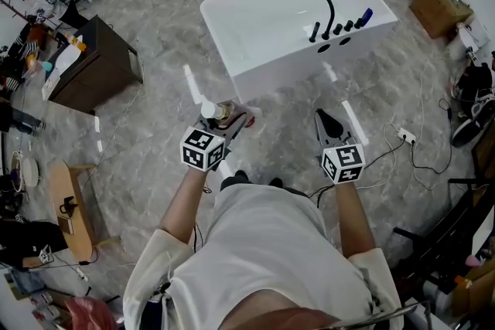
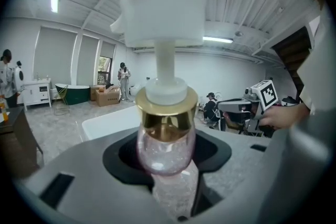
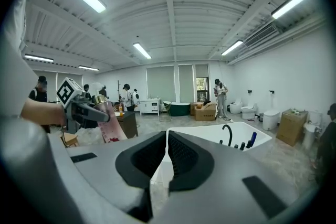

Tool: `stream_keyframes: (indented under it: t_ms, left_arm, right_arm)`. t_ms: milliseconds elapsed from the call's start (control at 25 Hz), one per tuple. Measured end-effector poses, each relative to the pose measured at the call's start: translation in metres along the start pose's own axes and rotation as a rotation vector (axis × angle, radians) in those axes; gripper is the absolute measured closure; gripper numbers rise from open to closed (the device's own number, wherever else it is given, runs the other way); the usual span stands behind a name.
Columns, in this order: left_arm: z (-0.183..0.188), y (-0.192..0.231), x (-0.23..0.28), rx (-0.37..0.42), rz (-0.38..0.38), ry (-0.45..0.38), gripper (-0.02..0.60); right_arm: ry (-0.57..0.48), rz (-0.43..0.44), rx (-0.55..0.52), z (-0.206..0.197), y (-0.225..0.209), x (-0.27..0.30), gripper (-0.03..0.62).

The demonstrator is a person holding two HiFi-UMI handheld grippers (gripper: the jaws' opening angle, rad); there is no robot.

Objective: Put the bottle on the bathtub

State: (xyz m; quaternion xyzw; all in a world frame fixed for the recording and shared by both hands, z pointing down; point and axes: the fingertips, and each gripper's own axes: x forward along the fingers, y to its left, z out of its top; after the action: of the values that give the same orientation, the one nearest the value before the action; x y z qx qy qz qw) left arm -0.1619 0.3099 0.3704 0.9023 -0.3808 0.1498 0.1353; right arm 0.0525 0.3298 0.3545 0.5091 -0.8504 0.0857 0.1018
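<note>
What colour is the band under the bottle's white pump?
Shiny gold; the band shows best in the left gripper view.

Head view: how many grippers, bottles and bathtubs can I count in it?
Grippers: 2, the left gripper and the right gripper
Bottles: 1, the bottle held in the left gripper
Bathtubs: 1, the white bathtub
Total: 4

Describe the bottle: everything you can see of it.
The bottle is a pump dispenser with a white pump head, a shiny gold collar and a clear pink, glittery body. The left gripper clamps its body, a jaw on either side. It is held above the floor, short of the bathtub, touching nothing else.
</note>
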Motion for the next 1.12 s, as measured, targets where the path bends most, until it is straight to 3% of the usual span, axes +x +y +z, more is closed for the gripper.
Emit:
stream_keyframes:
  t_ms: [680,1120]
  left_arm:
    - [-0.009,-0.011,0.046,-0.044,0.048,0.026,0.364]
    - [0.012,0.048,0.096,-0.023,0.029,0.049,0.362]
  right_arm:
    - [0.034,0.031,0.011,-0.023,-0.052,0.009,0.557]
    - [0.063,0.018,0.034,-0.019,-0.075,0.085,0.558]
